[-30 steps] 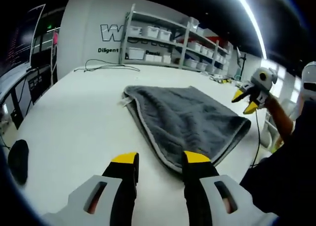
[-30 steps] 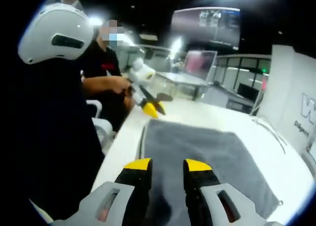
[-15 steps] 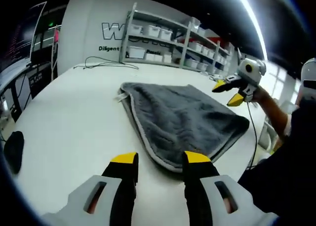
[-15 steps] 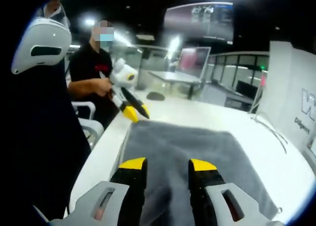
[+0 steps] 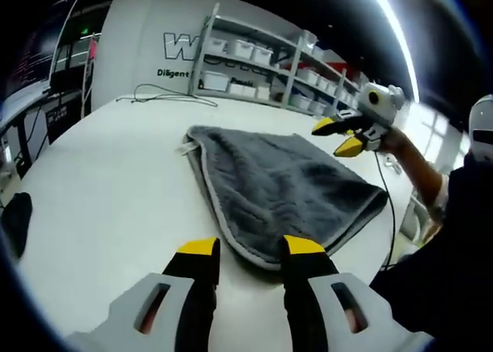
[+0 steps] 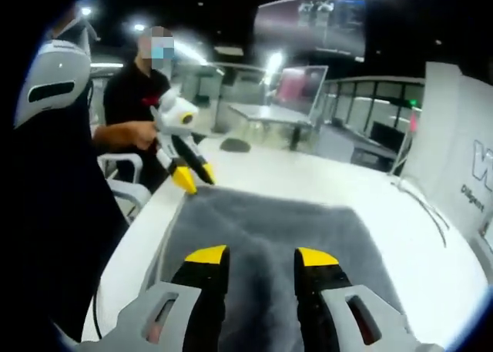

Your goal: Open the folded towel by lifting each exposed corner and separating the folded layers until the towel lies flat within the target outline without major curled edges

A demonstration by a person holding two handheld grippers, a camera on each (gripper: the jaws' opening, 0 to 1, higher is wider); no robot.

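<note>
Two tools hovered unclamped above the folded towel [image 5: 285,186], left tool [image 5: 243,248] nearest a corner, right tool [image 6: 260,256] over its middle.

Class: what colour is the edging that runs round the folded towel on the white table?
Light grey, paler than the dark grey towel; clearest in the left gripper view.

Left gripper [image 5: 245,248] sat low, jaws parted, yellow tips forward. Right gripper [image 6: 260,256] likewise had jaws apart. In the left gripper view the right gripper [image 5: 340,135] hung raised at arm's length, person's forearm [image 5: 414,165] extended behind it, jaws parted.
</note>
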